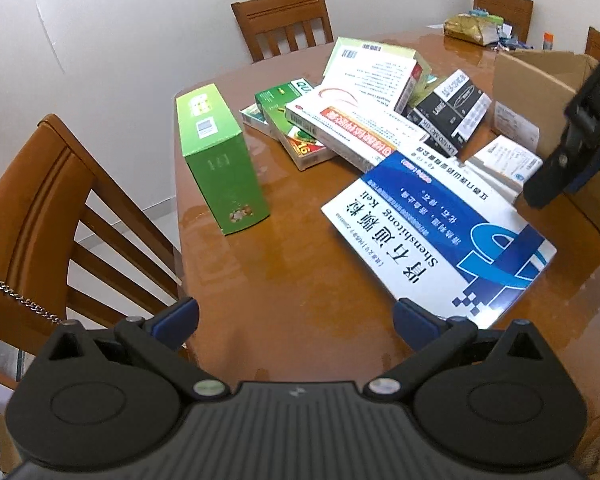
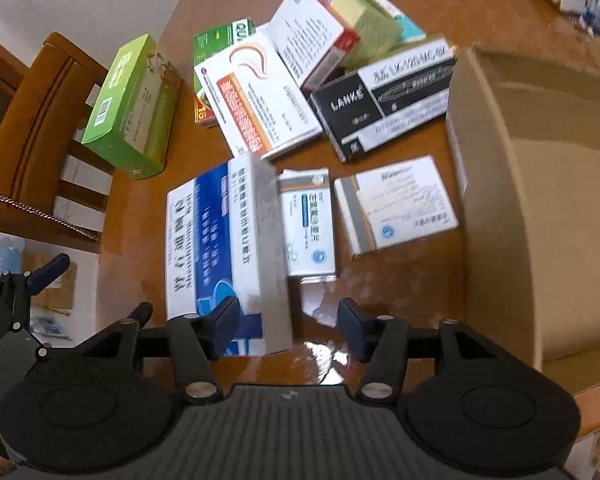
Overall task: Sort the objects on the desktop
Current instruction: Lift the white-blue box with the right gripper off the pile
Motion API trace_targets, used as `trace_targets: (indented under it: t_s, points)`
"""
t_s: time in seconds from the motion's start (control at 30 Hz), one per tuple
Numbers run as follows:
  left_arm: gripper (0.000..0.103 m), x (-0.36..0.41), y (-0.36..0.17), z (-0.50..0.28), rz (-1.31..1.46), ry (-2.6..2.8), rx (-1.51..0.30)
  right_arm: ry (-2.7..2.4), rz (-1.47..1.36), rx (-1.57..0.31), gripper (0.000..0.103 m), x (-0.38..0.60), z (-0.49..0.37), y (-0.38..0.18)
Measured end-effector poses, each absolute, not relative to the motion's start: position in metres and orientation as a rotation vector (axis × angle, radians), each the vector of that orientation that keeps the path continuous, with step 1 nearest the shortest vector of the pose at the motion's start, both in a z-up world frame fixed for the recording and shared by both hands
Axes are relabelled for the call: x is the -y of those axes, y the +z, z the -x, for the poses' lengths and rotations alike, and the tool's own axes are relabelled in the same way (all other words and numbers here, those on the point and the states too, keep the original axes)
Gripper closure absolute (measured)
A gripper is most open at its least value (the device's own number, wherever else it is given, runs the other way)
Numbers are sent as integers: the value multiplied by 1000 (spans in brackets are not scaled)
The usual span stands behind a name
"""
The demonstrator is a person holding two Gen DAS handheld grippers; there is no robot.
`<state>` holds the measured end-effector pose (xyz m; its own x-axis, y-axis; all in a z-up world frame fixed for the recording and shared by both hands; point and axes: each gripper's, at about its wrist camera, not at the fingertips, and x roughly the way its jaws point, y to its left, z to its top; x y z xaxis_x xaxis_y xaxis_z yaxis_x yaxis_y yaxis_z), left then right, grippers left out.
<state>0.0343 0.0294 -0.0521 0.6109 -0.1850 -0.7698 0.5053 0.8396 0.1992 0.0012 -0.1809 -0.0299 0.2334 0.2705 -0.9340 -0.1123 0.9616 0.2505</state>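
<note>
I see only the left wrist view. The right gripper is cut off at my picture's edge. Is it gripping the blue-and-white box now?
Observer: No. The right gripper stands open. The long edge of the blue-and-white box lies between its jaws, but one pad is clearly apart from it.
Operator: What lies between that box and the cardboard box?
Observer: Two white boxes, flat on the table: the narrow white box right beside it, the wider white box nearer the cardboard box.

Table (image 1: 300, 280): wood, glossy varnish, reflective. Chairs (image 1: 60, 208): wood, satin. Medicine boxes (image 1: 440, 236): smooth printed card, slight sheen. Big carton (image 2: 540, 184): matt brown cardboard. Grippers (image 1: 296, 320): matt black plastic, ribbed body.
</note>
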Motion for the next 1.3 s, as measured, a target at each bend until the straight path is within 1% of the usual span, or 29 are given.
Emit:
trace_targets:
  t_s: [0.07, 0.13, 0.23, 0.3, 0.33, 0.37, 0.5, 0.57, 0.93, 1.17, 1.3]
  points:
    - [0, -28, -55, -34, -442, -400, -821, 271, -125, -1293, 37, 177, -2, -28]
    - [0, -28, -57, -33, -452, -393, -817, 280, -107, -1281, 37, 170, -4, -26]
    - [0, -28, -60, -30, -453, -397, -826, 275, -69, -1261, 27, 156, -5, -24]
    - [0, -28, -61, -27, -455, -403, -828, 285, -20, -1237, 27, 141, -5, -23]
    - [0, -28, -61, -25, -456, -405, -828, 289, -1, -1229, 25, 134, -5, -22]
    - [0, -28, -62, -23, -457, -407, -829, 289, 19, -1223, 20, 127, -6, -23]
    - [0, -32, -64, -14, -463, -422, -833, 285, 105, -1202, 14, 98, -8, -26]
    - [0, -36, -65, -9, -469, -428, -834, 274, 139, -1192, 9, 86, -9, -29]
    - [0, -62, -70, -5, -460, -412, -841, 185, 189, -1199, 6, 57, -3, -57]
    - [0, -74, -70, -5, -440, -408, -828, 138, 298, -1195, 2, 36, -1, -68]
    - [0, -82, -69, -7, -425, -397, -827, 114, 349, -1195, 2, 28, -1, -73]
